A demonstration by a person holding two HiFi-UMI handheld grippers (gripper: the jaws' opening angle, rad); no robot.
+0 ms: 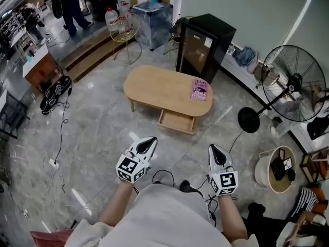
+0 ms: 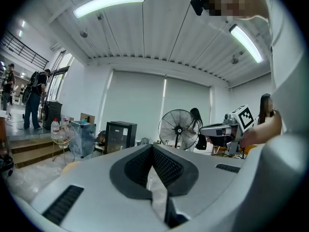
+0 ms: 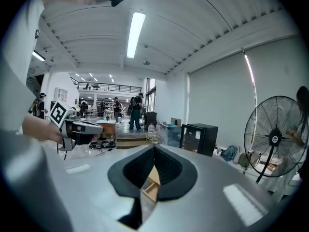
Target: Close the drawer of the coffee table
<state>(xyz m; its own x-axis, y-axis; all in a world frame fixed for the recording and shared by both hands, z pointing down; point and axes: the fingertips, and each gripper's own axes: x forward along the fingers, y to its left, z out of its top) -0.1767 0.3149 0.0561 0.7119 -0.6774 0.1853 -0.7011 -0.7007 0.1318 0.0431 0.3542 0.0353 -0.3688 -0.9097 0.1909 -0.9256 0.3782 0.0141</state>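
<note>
An oval wooden coffee table (image 1: 157, 89) stands ahead on the grey stone floor. Its drawer (image 1: 176, 121) is pulled out toward me under the near right side and looks empty. A pink book (image 1: 199, 89) lies on the tabletop's right end. My left gripper (image 1: 148, 144) and right gripper (image 1: 215, 151) are both shut and hold nothing; they hover well short of the table, pointing toward it. In the right gripper view a sliver of the open drawer (image 3: 151, 184) shows between the closed jaws. The left gripper view shows only floor through its jaws.
A black cabinet (image 1: 204, 45) stands behind the table. A standing fan (image 1: 290, 84) with its round base (image 1: 249, 120) is at the right, beside a round white bin (image 1: 277, 169). Cables (image 1: 59, 138) trail over the floor at left and by my feet. People stand far back left.
</note>
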